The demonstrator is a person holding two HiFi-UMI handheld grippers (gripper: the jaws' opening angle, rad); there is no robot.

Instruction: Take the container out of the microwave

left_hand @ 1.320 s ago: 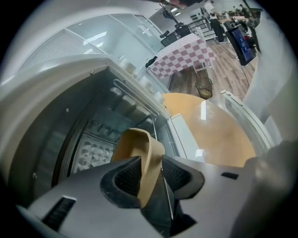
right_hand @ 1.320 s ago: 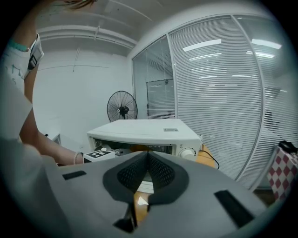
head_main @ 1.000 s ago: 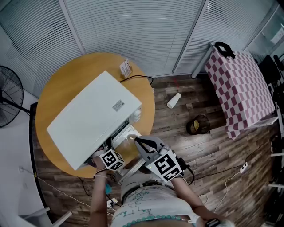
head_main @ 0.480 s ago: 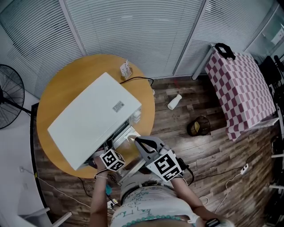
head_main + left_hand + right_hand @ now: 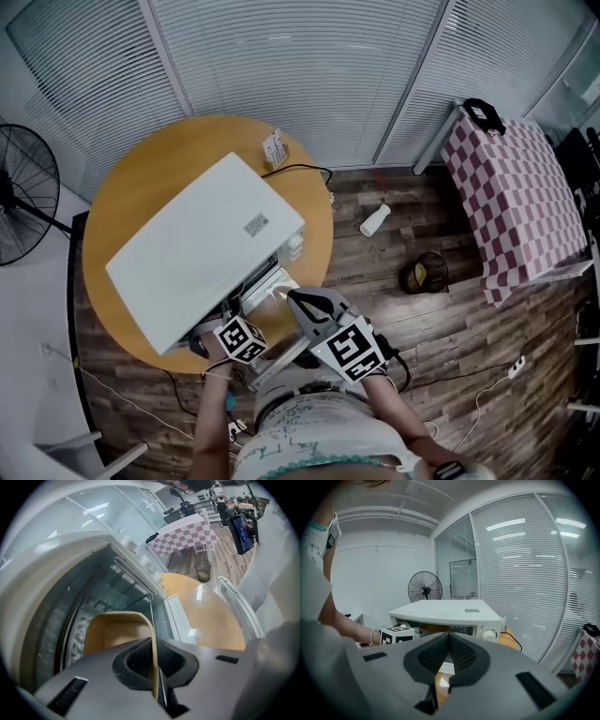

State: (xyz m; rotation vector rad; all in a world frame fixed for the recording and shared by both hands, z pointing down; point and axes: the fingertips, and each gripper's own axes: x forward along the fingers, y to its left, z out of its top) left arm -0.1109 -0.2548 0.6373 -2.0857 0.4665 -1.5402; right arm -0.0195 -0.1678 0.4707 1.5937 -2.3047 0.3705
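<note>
Since the container (image 5: 112, 632) sits inside the microwave (image 5: 202, 248), the L claw (image 5: 154, 660) reaches in & is clamped on its near rim, prob. to pull it out, while the R claw (image 5: 449, 654) waits closed & empty just in front of it.

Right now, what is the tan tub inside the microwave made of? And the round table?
The tub looks like thin plastic or pressed paper: dull tan, no shine, a very thin rim. I cannot tell which. The table looks like wood with a smooth coat: orange-brown, and light gleams on it.
</note>
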